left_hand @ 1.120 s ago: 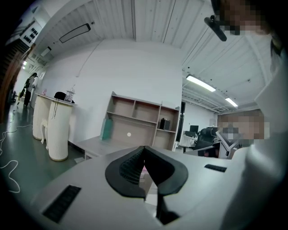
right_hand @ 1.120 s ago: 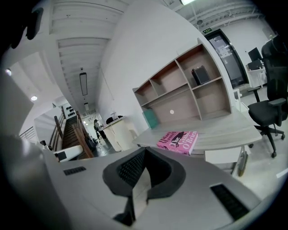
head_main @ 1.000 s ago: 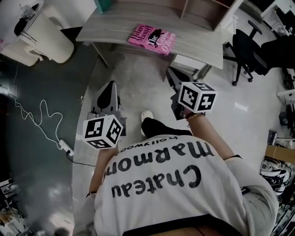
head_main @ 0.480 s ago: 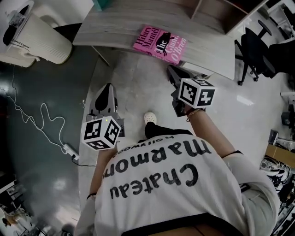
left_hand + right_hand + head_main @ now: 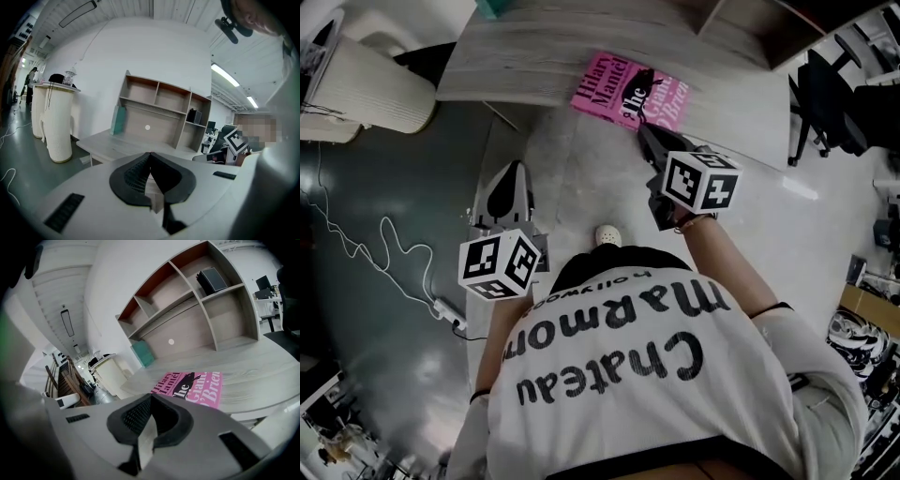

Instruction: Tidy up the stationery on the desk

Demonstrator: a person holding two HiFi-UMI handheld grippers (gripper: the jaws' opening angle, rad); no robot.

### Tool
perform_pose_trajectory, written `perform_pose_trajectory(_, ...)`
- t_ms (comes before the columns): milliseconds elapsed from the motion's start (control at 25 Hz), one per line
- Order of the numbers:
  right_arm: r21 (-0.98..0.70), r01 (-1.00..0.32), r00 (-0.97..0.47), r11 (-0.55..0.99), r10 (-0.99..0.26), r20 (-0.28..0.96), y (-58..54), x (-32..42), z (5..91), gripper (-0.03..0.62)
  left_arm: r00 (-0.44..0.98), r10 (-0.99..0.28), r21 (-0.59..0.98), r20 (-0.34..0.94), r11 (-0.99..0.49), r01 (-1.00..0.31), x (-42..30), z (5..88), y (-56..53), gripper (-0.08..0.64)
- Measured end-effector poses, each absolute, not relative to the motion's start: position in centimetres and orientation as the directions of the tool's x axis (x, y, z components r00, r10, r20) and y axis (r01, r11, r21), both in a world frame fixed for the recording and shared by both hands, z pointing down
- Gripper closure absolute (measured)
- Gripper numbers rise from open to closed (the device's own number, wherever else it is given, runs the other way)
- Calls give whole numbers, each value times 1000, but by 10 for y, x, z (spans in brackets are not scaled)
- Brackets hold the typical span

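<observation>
**Open up before you reach the book**

Both tools are closed and empty. The left gripper has its black ribbed pads pressed tip to tip with nothing between them. The right gripper is the same. You are standing in front of the pale wood-grain desk. The right gripper is just short of its front edge, and the left one hangs lower and to the side, over the floor and well away from the desk.

The one item of stationery you can see lying loose is the pink paperback book with white and black lettering. It lies flat on the desktop near the front edge, cover up, right ahead of the right jaws. Behind it stands the wooden shelf unit with open compartments, and a teal upright item leans at its left end.

The step in hand looks like the approach to that book, so spread the right jaws wide before you arrive, not over the cover. A thin book lying flat gives you little to pinch from above. Come in low and nearly level at the edge nearest you, so that one pad slides under and the other lands on the cover. These views do not show whether the book overhangs the desk. If it does not, draw it towards you first. Bring the left gripper up onto the desk to steady the far side and stop the book skating away.
</observation>
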State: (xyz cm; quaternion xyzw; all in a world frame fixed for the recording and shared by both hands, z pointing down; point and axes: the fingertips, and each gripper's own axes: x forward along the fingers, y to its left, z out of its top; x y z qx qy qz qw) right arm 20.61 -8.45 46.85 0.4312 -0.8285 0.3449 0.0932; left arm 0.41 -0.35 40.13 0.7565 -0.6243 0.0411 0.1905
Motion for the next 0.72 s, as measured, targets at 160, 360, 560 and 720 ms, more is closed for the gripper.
perform_pose_trajectory(160,-509,-786,-593,352,-661,459,-85,212,484,580,243,-912,241,330,-167,-956,7,414,-12,545)
perform_pose_trajectory(360,-521,-787,-583,332,-677,449,-78,216,498,580,309,-874,237,376,-231,-944,20,434,-20,545)
perform_pose_trajectory(560,-454,-829,-535,328,-702,469,-72,212,515,580,386,-836,253,390,-306,-918,20,457,-31,545)
perform_pose_trajectory(720,-298,-892,-451,341,-718,530,-70,204,529,579,447,-771,282,453,-352,-892,5,492,-30,545)
